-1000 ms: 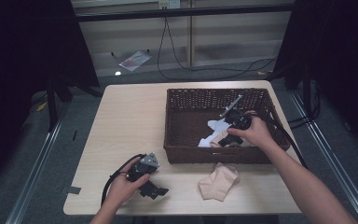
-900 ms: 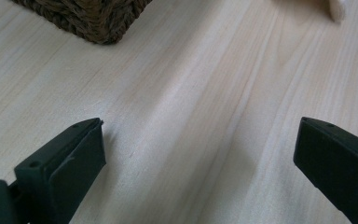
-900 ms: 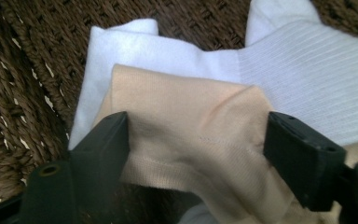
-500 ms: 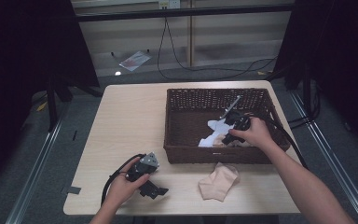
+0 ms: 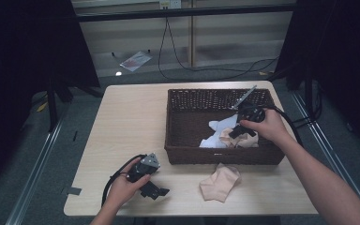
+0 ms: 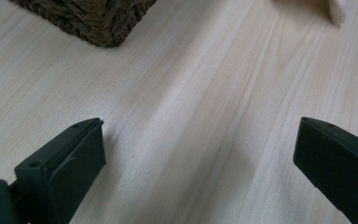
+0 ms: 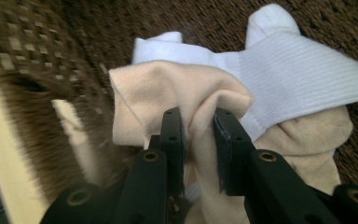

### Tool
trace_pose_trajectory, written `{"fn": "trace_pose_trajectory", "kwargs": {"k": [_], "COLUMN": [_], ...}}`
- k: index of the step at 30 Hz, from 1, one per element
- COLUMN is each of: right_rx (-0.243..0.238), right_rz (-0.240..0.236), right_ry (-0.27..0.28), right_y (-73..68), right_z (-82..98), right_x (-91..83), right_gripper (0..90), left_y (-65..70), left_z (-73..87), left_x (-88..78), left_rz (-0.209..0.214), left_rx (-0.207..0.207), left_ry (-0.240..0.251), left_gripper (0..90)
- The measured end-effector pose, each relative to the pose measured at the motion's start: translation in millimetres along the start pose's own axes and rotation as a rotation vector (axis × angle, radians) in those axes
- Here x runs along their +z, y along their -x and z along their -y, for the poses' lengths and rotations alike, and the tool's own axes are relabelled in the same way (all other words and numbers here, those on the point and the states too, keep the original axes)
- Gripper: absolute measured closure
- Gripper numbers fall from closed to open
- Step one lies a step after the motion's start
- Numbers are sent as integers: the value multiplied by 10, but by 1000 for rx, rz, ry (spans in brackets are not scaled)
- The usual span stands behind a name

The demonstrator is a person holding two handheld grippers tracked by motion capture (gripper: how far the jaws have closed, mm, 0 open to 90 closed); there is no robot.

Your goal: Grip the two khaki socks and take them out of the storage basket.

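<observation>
Right tongs (image 7: 198, 128): jaws pressed on a fold of a beige sock (image 7: 168, 88), inside the wicker basket (image 5: 178, 154). In the right gripper view the pinched fabric bulges between the two black jaws, so the hold looks firm. The sock lies on top of a white ribbed sock (image 7: 303, 74), touching it, in the near right part of the basket; in the high view the right tongs (image 5: 236, 132) sit low over that pile.

Left tongs (image 6: 198, 154): jaws spread wide, nothing between them, over bare tabletop (image 6: 191, 93). In the high view the left tongs (image 5: 155, 191) rest near the front left edge, apart from the basket and idle.

A second beige sock (image 5: 220, 180) lies on the tabletop just in front of the basket's near wall, touching neither tongs.

Assessment of progress: the work appears to concern moving socks between basket and tabletop. Whether the gripped sock is being set down or lifted out cannot be told. If the basket is being filled, two socks are in and one remains outside. If it is being emptied, one sock is out, one is in hand, and the white one remains. Either way the job appears roughly midway.
</observation>
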State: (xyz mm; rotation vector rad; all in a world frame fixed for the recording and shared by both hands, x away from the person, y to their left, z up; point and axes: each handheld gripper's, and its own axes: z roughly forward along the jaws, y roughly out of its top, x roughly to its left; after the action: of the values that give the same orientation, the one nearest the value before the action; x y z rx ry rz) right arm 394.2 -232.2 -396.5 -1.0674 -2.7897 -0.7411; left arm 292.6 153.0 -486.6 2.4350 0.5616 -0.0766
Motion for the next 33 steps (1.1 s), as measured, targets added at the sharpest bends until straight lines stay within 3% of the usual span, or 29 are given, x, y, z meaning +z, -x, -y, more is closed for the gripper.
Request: {"fn": "trace_pose_trajectory", "kwargs": {"k": [7, 15, 26, 33], "right_rx": [-11, -20, -53, -82], "right_rz": [-23, -55, -86, -111], "right_ry": [45, 68, 80, 79], "right_y": [-55, -147, -275, -375], "right_z": [-37, -46, -21, 4], "right_x": [-324, -577, -780, -819], "right_gripper": [754, 754, 754, 754], "left_y": [-7, 0, 2, 6], "left_z": [-4, -2, -8, -9], "left_x": [-11, -4, -1, 3], "left_rz": [0, 7, 0, 4], "left_rx": [17, 1, 14, 14], "left_ry": [-8, 10, -1, -2], "left_gripper": [18, 18, 18, 18]}}
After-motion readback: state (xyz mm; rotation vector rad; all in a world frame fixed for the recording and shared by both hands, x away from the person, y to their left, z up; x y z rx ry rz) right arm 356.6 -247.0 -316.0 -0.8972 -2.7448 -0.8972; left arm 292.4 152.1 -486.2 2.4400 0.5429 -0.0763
